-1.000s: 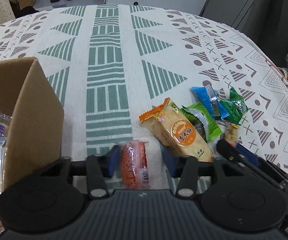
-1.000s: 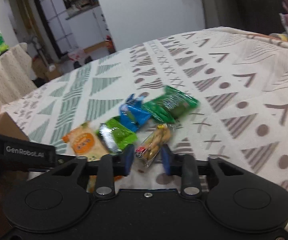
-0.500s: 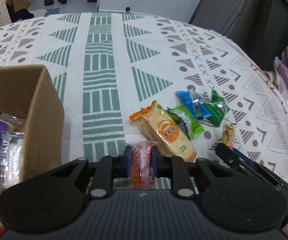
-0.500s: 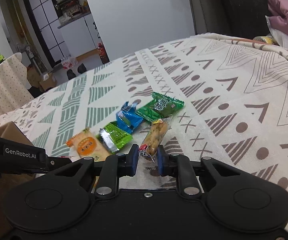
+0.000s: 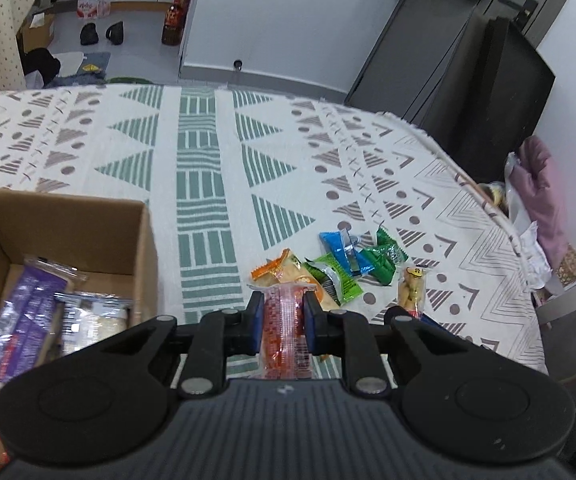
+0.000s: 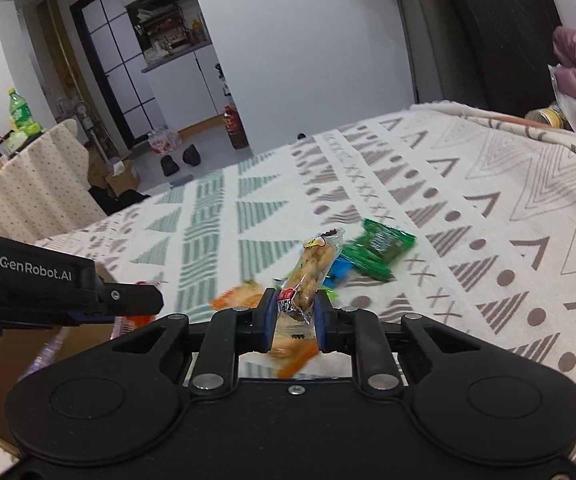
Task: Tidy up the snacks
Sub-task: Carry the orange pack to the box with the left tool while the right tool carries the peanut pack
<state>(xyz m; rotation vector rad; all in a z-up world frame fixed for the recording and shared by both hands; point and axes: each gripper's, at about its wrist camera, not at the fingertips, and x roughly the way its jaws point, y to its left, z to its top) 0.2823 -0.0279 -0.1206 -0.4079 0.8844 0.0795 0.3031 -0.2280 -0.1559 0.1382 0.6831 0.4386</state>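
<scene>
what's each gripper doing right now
Left gripper: shut on the red clear-wrapped snack packet.
Right gripper: shut on the clear peanut snack packet.

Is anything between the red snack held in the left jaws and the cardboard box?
Nothing visible. The red snack is clamped by the left gripper; the open-topped cardboard box sits just left.

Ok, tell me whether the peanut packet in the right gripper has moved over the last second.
Yes. The peanut packet has risen off the tablecloth, clamped in the right gripper, now tilted above the green packets.
</scene>
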